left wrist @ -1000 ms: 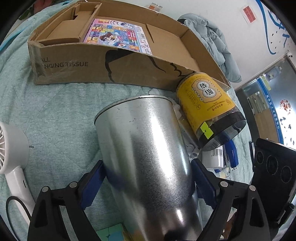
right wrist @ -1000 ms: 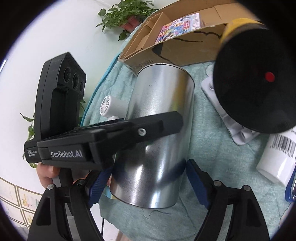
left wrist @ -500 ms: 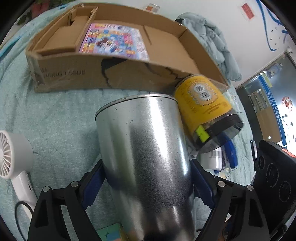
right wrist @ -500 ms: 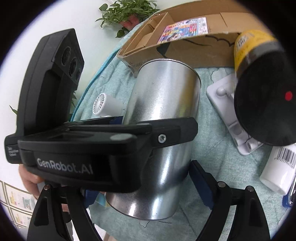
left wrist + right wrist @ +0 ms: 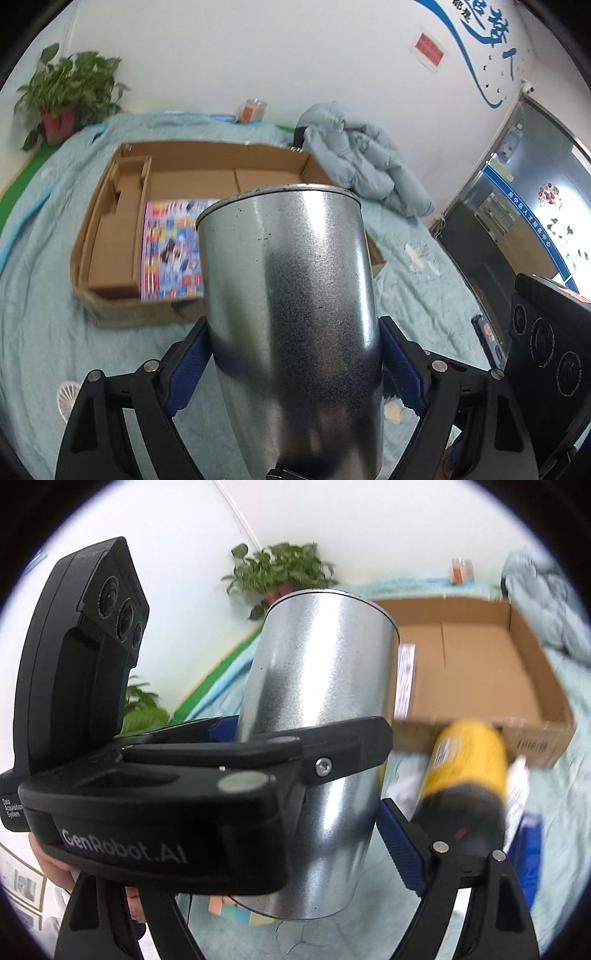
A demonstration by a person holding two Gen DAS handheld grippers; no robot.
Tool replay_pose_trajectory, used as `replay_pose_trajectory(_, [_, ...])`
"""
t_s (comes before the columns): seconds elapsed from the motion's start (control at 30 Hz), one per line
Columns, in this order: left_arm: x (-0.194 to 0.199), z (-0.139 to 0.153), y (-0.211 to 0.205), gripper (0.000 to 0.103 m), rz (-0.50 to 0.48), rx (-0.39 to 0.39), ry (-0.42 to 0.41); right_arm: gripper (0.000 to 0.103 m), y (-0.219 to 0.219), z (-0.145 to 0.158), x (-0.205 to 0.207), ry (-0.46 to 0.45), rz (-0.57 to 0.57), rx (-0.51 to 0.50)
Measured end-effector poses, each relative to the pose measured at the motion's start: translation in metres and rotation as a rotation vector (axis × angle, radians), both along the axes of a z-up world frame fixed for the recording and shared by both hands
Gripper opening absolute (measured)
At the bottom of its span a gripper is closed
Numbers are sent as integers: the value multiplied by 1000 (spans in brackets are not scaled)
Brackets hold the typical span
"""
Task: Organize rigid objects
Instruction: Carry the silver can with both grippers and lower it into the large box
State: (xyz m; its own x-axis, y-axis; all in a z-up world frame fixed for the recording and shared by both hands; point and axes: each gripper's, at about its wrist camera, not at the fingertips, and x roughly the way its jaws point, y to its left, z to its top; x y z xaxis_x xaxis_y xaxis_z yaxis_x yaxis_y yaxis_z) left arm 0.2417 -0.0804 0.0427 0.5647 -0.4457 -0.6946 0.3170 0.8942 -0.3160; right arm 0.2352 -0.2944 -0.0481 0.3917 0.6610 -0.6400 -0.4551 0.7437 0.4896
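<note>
The left gripper [image 5: 291, 363] clamped its blue pads on the lower wall of the metal can [image 5: 291, 314], and the right gripper [image 5: 310, 834] gripped the same can beside it — a shared hold, lifted off the blue cloth [image 5: 44, 332]. Ahead and below sat the cardboard box [image 5: 110, 310]. The can looked stiff, slick and probably light — best squeezed across its middle.

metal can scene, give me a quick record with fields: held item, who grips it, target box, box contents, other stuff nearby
held item: metal can, off the cloth
grip: left gripper and right gripper, both clamped on its sides
target box: cardboard box, open, beyond the can
box contents: colourful booklet
nearby: yellow jar lying beside the box; grey jacket past the box
</note>
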Motion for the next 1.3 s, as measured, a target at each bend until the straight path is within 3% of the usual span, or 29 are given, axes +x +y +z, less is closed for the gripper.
replay_pose_trajectory(0.3, [57,64,-17,85,-30,2,-70,86,-21,37,47,-58,-16,-16])
replay_pose_trajectory(0.6, [134,86,-27,85,-29,-16,-28,86,-28,47,97,-34,-11,-39])
replay_pose_trajectory(0.8, [172,71,-29,85,-23,-14,19,86,-27,37,128,35,14,-56])
replay_pose_trajectory(1.3, [238,-11,-35,85,-30,-46,173,86,-33,-11,168,171,19,-87])
